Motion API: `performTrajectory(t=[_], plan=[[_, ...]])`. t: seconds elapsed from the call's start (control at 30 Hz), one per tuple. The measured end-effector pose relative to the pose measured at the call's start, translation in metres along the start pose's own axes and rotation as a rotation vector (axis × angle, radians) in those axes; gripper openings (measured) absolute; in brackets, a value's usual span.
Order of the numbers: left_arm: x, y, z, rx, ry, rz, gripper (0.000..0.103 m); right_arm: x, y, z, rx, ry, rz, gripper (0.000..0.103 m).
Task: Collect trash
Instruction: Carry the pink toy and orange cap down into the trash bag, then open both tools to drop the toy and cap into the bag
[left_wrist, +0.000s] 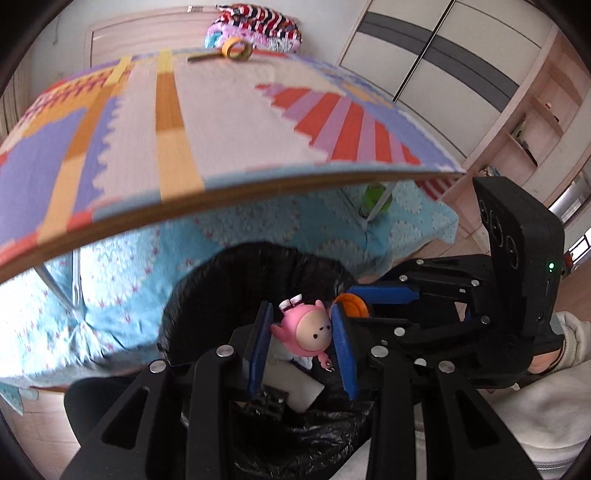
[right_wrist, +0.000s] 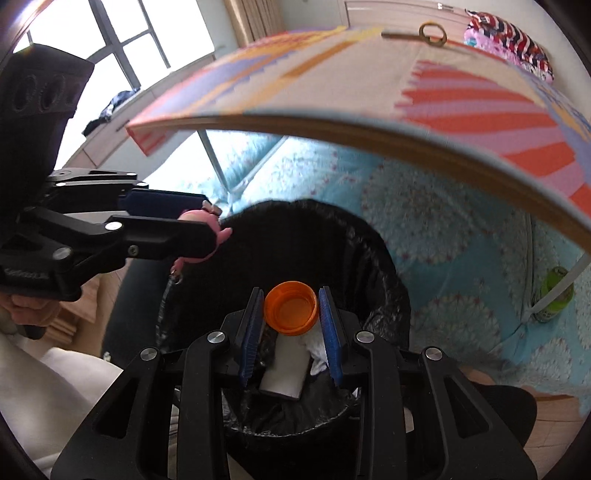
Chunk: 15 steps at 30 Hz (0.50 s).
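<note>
Here, both claws are shown poised above a bin lined with a black bag (right_wrist: 373, 258), each closed on one small item. The left claw (left_wrist: 301, 332) is clamped on a pink toy figure (left_wrist: 306, 332), which is pressed between the two blue pads (left_wrist: 341, 354); a small metal clasp is seen hanging from the figure's lower edge. The right claw (right_wrist: 291, 314) is closed on an orange bottle cap (right_wrist: 291, 312), held by its rim between the pads with the hollow side turned towards the camera. In the left wrist view the right claw and its cap are seen just beside the figure, over the same opening. Inside the bin, a white box-like object (right_wrist: 284, 373) and crumpled white paper (right_wrist: 317, 347) are visible beneath the claws. Behind the bin, a surface covered with a patterned cloth (left_wrist: 221, 122) is shown, carrying a roll of tape (left_wrist: 236, 50) near its far edge. Under it, a light-blue floral sheet (right_wrist: 443, 236) and a green can (right_wrist: 554, 295) beside a metal leg are seen.
</note>
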<state>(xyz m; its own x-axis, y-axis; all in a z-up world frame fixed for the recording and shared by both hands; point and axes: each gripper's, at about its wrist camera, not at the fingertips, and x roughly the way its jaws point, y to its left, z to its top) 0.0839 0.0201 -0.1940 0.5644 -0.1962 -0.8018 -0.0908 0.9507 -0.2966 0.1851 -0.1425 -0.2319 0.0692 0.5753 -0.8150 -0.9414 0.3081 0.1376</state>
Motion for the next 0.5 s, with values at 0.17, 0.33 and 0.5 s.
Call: performTrajectory(t=[0.17,0.33,0.5], plan=[[0.022,0.008,-0.017,-0.023,0.059,0.028,0.032,0.023,0.002,-0.011,-0.005,0.064,-0.012,0.031],[0.047,0.013,-0.032,-0.042,0.123,0.053,0.032,0.04,0.002,-0.019,-0.004,0.117,-0.007,0.031],[0.063,0.02,-0.043,-0.076,0.169,0.062,0.032,0.049,0.002,-0.022,0.01,0.137,-0.01,0.031]])
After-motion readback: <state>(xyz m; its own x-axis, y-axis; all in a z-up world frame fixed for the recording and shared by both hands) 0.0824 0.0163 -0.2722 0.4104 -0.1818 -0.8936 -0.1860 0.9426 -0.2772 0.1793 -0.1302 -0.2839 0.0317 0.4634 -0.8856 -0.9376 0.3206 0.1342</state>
